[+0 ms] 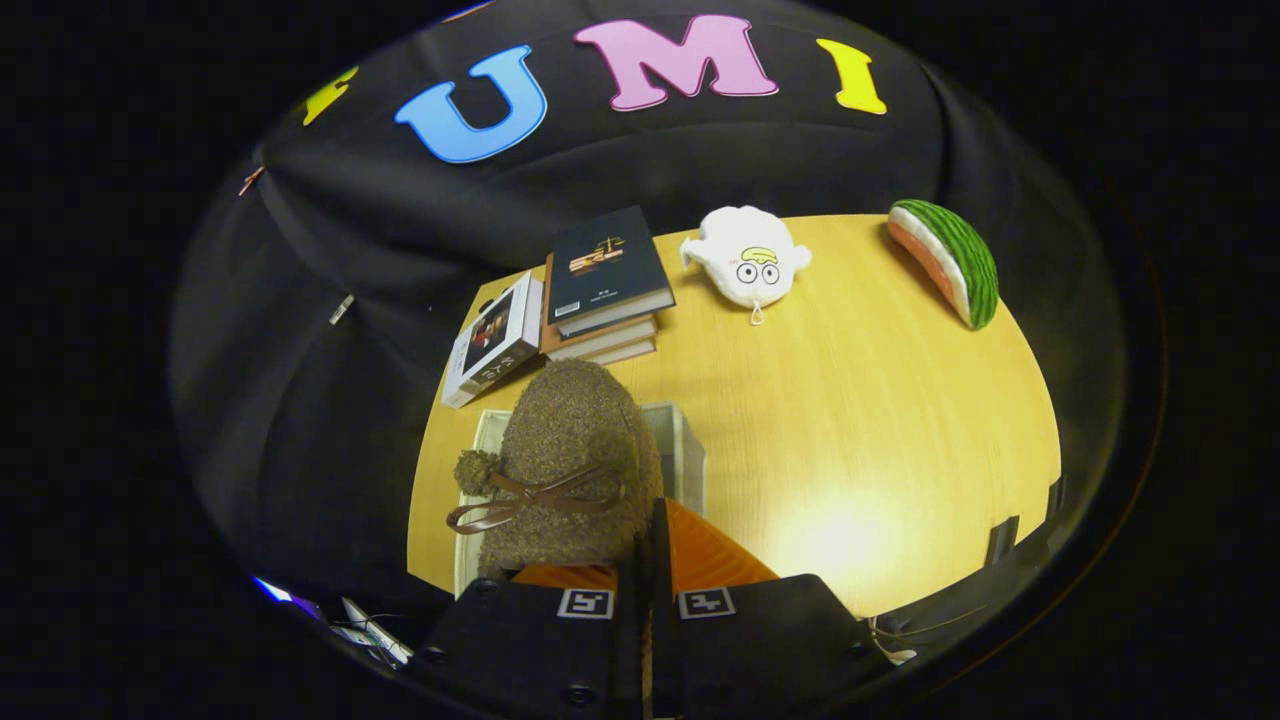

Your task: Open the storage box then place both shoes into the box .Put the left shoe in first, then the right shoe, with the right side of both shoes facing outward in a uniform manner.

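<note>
Gripper [648, 560]: fingers drawn close together, pinching the rear of the shoe [570, 460]. Only a thin dark slit shows between them.

Shoe: brown, fuzzy, with a brown bow and a pompom on its left side. It is held toe-forward above the box [685, 450], covering most of the opening.

Box: pale, open-topped, standing near the table's [880, 430] left front corner. Its right wall and part of the left rim are visible around the shoe. Contents cannot be judged.

Beyond the box: a stack of books [605, 285], the top cover dark with a small gold emblem; the lettering is too small to read. A white carton [493, 340] leans just left of the stack.

Farther right of the stack: a white plush toy [745, 262]. At the far right corner: a watermelon-slice plush [948, 262].
</note>
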`<state>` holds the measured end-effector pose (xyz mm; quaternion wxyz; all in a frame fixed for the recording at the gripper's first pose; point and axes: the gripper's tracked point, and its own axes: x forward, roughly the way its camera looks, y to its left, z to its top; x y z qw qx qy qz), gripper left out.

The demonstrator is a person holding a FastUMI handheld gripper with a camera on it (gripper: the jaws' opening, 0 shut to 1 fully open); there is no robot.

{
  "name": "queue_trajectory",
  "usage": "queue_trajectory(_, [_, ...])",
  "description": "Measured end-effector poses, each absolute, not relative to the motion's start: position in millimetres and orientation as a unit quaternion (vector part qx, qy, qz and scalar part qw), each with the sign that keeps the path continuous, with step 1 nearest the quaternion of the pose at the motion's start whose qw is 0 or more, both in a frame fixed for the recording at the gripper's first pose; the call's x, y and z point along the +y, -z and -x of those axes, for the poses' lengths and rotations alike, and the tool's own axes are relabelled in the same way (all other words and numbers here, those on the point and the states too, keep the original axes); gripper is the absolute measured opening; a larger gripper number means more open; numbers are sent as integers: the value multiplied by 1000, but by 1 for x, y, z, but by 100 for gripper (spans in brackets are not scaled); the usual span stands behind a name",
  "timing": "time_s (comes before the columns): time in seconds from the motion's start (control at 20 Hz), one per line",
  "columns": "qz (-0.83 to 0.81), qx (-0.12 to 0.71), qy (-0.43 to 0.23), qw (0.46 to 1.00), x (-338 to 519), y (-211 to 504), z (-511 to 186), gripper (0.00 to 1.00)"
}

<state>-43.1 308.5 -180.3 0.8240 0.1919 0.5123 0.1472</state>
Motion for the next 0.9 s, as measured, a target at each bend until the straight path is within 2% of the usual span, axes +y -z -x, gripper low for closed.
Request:
queue_trajectory(0.4, [-140, 557, -119, 810, 325, 223, 61, 9])
queue_trajectory(0.5, [-135, 558, -120, 810, 325, 224, 62, 13])
queue_trajectory(0.65, [-144, 561, -135, 804, 336, 218, 70, 25])
queue_trajectory(0.7, [-145, 557, -145, 805, 338, 213, 69, 32])
queue_trajectory(0.85, [-137, 543, -165, 812, 340, 205, 68, 97])
queue_trajectory(0.9, [-131, 539, -165, 815, 338, 204, 67, 99])
